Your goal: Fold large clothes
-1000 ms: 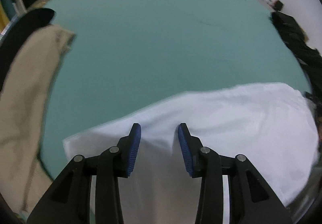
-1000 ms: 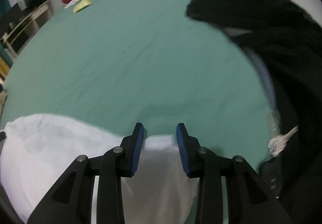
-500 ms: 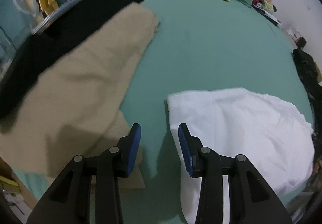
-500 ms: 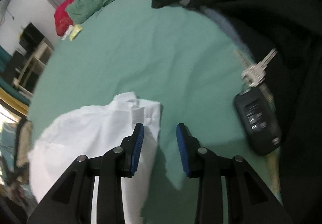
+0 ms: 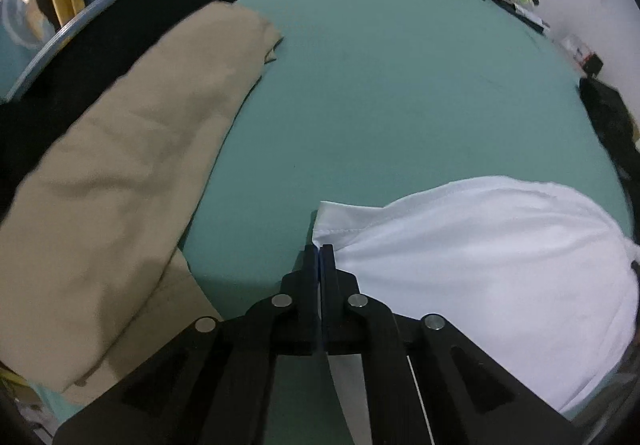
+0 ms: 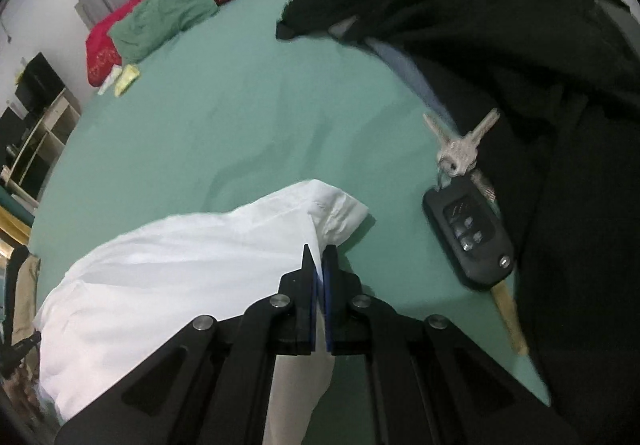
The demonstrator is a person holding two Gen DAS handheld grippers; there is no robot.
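The white garment (image 5: 472, 257) lies bunched on the near part of the green bed (image 5: 380, 85), not yet a neat fold, so most folding seems left. The left gripper (image 5: 320, 259) has just clenched on its left corner hem; the right gripper (image 6: 319, 261) has just clamped its right edge. Only the left view shows the beige garment (image 5: 120, 181) at left; only the right view shows the car key (image 6: 468, 229) beside dark clothes (image 6: 520, 45)

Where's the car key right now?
In the right wrist view, the car key lies on the green sheet, right of the white shirt, beside the black clothes.
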